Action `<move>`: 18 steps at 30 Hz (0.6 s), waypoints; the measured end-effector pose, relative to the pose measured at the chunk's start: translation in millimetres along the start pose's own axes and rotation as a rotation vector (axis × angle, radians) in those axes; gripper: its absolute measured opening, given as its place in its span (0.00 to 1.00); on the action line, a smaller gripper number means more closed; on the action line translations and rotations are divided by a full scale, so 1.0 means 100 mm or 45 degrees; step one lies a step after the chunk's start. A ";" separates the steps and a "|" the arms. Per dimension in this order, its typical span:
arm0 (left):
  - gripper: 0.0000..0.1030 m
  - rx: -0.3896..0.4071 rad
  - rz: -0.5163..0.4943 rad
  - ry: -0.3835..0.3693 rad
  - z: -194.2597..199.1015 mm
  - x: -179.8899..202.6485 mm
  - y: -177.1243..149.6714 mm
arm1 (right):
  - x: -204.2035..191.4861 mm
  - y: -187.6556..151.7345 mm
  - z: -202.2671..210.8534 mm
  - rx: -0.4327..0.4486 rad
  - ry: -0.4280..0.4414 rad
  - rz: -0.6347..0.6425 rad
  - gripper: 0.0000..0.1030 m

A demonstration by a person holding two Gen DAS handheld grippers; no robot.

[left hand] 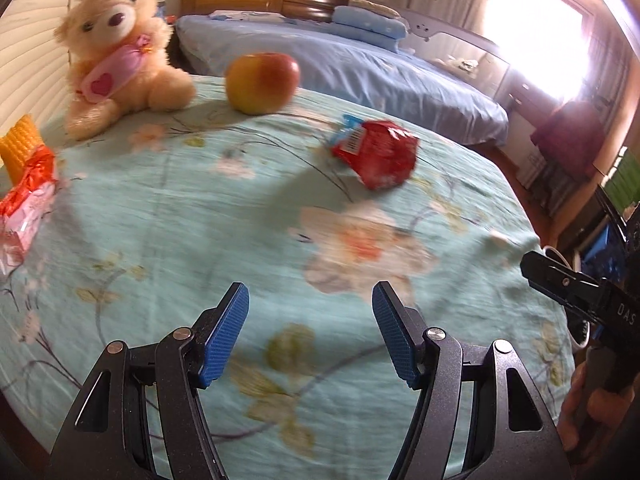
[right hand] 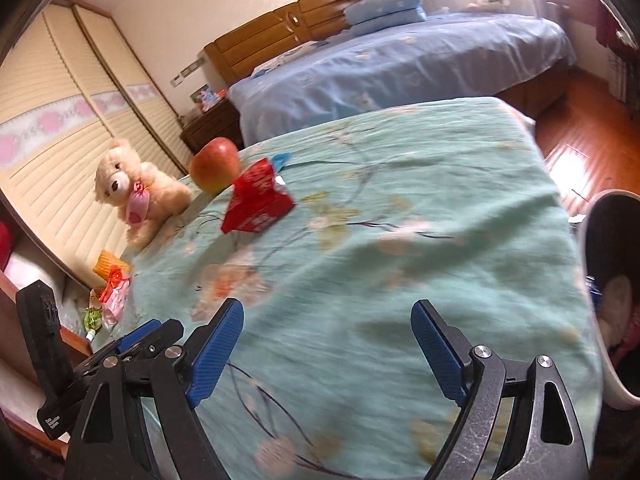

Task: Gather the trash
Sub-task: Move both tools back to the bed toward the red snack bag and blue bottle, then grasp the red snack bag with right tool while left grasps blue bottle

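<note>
Both tools empty, jaws apart: left tool [left hand: 310, 334], right tool [right hand: 326, 346]. Red wrapper [left hand: 376, 152] lies uncollected mid-surface [left hand: 180, 240], near apple [left hand: 262, 82]. Pink-red wrapper [left hand: 24, 204] remains at left edge. Bin [right hand: 612, 300] stands beside right edge.

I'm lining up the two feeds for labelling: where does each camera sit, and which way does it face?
Left wrist: on the left hand-held gripper, looking down across the floral cloth; its open blue fingers, the right gripper and a hand show.
Right wrist: on the right hand-held gripper, facing the same cloth, bin at right; its open fingers and the left gripper show.
Shared: teddy bear, apple, red wrapper.
</note>
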State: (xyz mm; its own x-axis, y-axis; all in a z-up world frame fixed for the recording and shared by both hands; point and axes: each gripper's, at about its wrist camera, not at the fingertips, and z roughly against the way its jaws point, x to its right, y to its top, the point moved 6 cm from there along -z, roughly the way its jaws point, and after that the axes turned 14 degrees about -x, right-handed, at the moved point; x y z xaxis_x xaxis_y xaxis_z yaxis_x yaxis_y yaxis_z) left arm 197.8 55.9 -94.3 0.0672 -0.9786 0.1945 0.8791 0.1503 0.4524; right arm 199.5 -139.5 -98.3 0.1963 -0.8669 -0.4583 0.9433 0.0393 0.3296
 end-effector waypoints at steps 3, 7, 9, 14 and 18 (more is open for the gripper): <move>0.63 0.005 0.010 0.023 0.00 -0.12 0.06 | -0.12 0.06 -0.12 -0.015 0.012 0.011 0.85; 0.63 0.007 0.033 0.041 -0.01 -0.27 0.12 | -0.27 0.17 -0.25 -0.026 0.031 0.020 0.85; 0.63 0.011 0.045 0.049 -0.01 -0.33 0.16 | -0.35 0.22 -0.31 -0.031 0.038 0.030 0.85; 0.63 0.011 0.073 0.060 -0.04 -0.47 0.25 | -0.53 0.37 -0.47 -0.044 0.038 0.068 0.85; 0.63 0.001 0.086 0.059 -0.10 -0.54 0.34 | -0.62 0.50 -0.65 -0.063 0.040 0.081 0.85</move>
State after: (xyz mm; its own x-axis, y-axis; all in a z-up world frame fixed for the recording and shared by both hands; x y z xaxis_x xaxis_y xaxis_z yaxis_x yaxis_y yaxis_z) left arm 229.0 112.6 -97.9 0.1484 -0.9716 0.1844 0.8713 0.2167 0.4403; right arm 251.3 -51.3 -106.5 0.2639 -0.8458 -0.4637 0.9406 0.1191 0.3179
